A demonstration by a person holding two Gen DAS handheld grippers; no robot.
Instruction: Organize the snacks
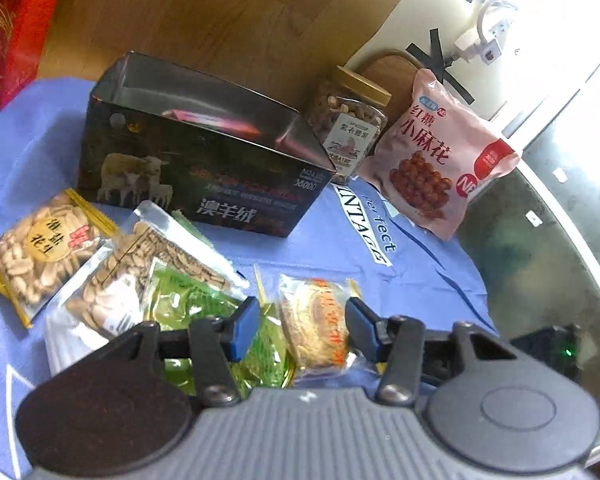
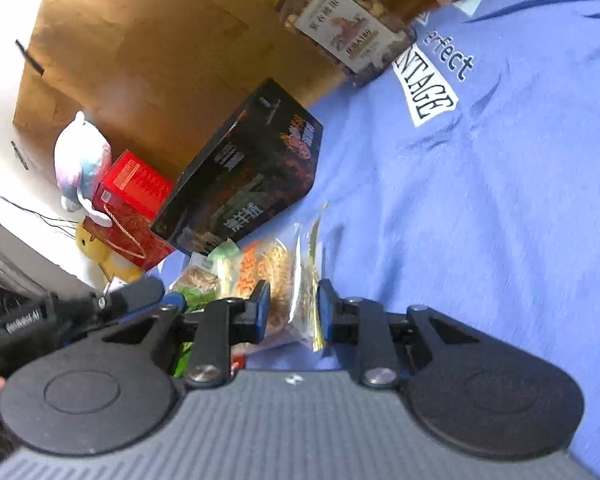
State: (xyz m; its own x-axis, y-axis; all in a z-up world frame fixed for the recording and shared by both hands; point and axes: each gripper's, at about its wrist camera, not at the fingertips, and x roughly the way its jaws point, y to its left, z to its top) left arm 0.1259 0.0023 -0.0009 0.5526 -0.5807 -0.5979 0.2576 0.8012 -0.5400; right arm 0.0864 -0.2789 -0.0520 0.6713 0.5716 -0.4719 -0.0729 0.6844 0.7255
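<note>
Snacks lie on a blue cloth [image 1: 340, 248] over the worktop, with both claws at one clear packet.

Left claw [image 1: 302, 330] stands wide open, its pads either side of the noodle cake packet [image 1: 320, 328], not touching. Right claw [image 2: 292, 312] is narrowly parted around the same packet [image 2: 288, 280]; whether it grips, I cannot tell. In the left view a black box [image 1: 204, 160] sits at 11 o'clock, a jar [image 1: 348, 120] at 12, a pink bag [image 1: 436, 160] at 1, and peanut packets [image 1: 40, 252] at 9.
</note>
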